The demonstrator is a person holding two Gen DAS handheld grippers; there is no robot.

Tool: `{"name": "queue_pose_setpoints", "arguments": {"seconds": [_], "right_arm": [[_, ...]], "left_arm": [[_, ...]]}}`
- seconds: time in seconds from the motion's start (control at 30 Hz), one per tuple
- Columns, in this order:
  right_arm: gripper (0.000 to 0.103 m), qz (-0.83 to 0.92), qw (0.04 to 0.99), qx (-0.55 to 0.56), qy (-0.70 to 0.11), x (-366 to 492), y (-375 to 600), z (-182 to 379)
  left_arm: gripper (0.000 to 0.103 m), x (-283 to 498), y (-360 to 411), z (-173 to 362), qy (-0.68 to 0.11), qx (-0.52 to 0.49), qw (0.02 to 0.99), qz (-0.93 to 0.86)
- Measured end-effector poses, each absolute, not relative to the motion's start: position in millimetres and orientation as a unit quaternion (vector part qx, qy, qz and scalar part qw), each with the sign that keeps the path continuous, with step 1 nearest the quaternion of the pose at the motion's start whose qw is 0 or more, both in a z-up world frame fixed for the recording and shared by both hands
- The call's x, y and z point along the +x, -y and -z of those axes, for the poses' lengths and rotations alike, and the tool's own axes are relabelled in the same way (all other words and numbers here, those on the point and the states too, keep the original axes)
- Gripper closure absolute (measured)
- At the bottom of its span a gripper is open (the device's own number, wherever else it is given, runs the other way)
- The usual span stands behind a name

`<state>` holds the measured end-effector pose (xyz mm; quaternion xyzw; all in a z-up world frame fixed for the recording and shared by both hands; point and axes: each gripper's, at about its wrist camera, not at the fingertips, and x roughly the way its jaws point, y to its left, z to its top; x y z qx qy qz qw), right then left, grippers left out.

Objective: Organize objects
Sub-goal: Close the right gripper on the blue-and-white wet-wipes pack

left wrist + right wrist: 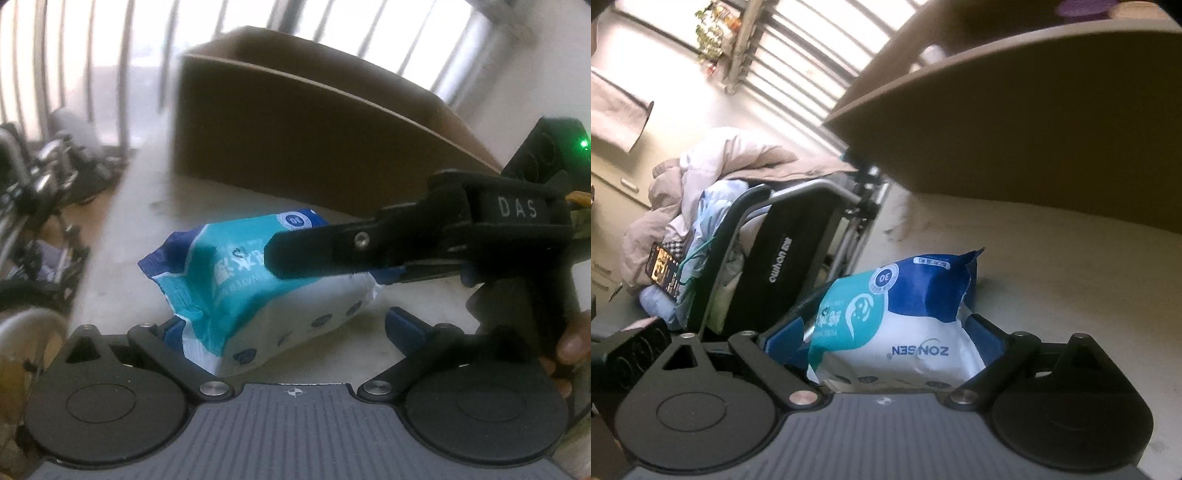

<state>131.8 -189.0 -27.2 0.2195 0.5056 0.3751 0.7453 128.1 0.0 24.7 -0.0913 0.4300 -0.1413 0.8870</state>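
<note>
A teal, blue and white pack of wet wipes (258,291) lies on the pale table (155,229), tilted. My right gripper (886,332) is shut on the pack (897,317), one blue finger on each side. In the left wrist view the right gripper (332,254) comes in from the right and its black finger lies across the pack's top. My left gripper (288,328) is open; its blue fingers (404,328) stand wide apart on either side of the pack's near end.
An open brown cardboard box (295,140) stands on the table just behind the pack, and fills the upper right of the right wrist view (1015,129). A wheelchair (775,258) piled with clothes stands past the table's left edge. Window bars run behind.
</note>
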Motion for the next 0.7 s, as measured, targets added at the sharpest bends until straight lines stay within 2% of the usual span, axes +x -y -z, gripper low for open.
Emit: {"name": "queue_pose_setpoints", "arguments": {"seconds": [0.43, 0.7], "right_arm": [[0.001, -0.283, 0.792, 0.254, -0.477, 101.1, 282.4, 26.1], [0.001, -0.269, 0.794, 0.283, -0.466, 101.7, 291.8, 30.2]], "left_arm": [[0.000, 118.9, 97.2, -26.1, -0.425, -0.001, 0.873, 0.241], [0.000, 119.1, 98.3, -21.0, -0.423, 0.001, 0.869, 0.256]]}}
